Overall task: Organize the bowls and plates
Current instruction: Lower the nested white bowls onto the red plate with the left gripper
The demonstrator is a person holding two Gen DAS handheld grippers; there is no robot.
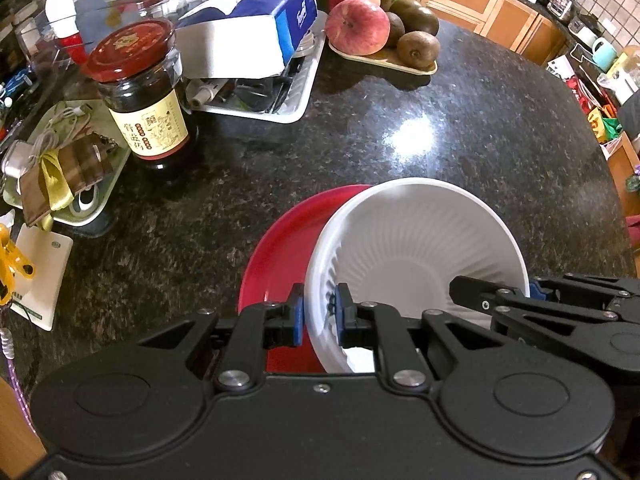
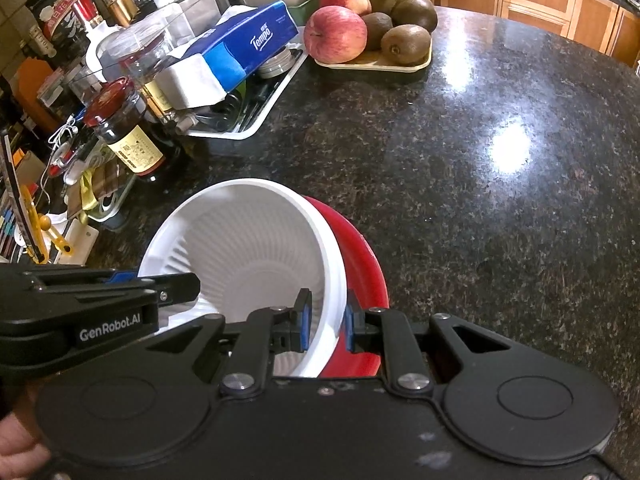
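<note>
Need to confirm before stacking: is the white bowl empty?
Empty as far as visible: the white bowl shows only bare ribbed wall and base; the near part is hidden by both hand-held grippers.

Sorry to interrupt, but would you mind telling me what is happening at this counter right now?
A person holds two tongs, and both grip the same white bowl by its rim: the left tongs on one side, the right tongs on the opposite side. The bowl sits tilted over a red plate on the dark counter.
</note>
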